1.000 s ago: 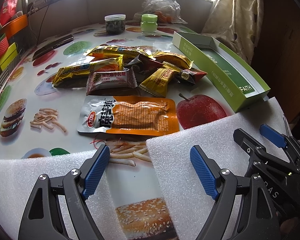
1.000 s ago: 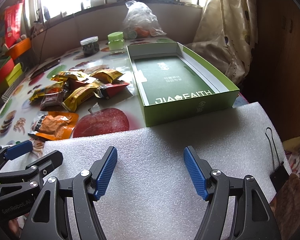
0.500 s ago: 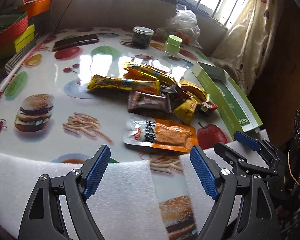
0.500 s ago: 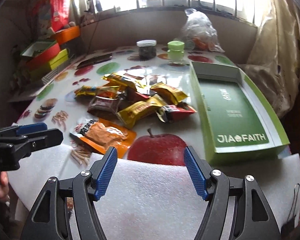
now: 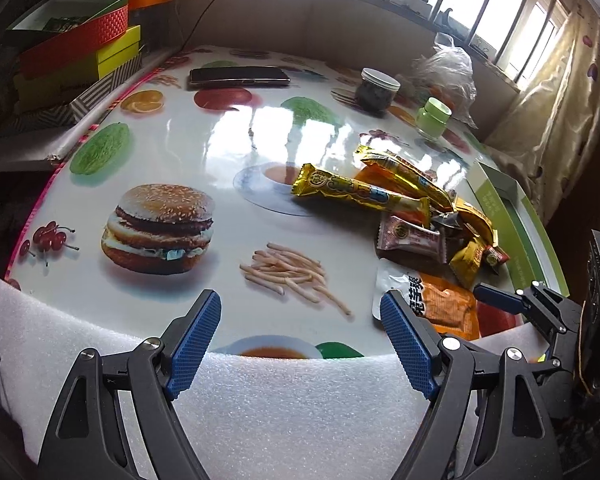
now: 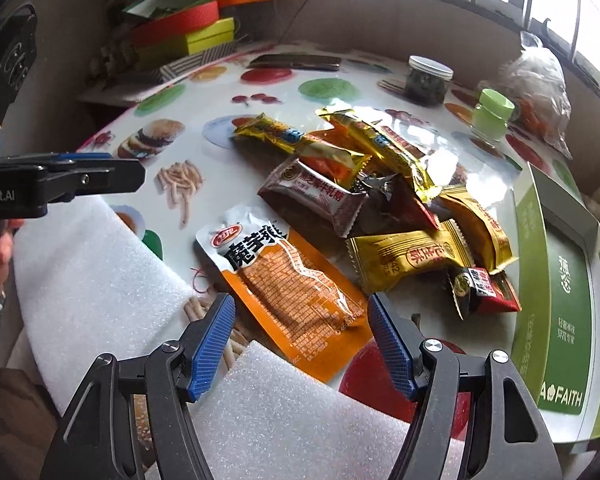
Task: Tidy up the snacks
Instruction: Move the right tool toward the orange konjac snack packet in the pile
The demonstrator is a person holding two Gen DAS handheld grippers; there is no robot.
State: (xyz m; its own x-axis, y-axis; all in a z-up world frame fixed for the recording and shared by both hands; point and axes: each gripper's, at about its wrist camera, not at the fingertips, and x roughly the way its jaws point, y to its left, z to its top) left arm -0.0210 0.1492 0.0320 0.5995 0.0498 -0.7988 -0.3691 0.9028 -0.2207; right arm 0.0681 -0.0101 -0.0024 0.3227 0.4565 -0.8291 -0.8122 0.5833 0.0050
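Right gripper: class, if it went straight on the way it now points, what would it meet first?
Probably the orange snack packet; it lies flat between the open right gripper fingers, nearest the pile, though depth is uncertain.

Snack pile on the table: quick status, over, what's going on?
Both tools open, empty: left tool, right tool. Right lined up on orange packet. Snack pile loose on table, green box empty. Nothing in the way.

a home: food-print table, curtain, stacked boxes.
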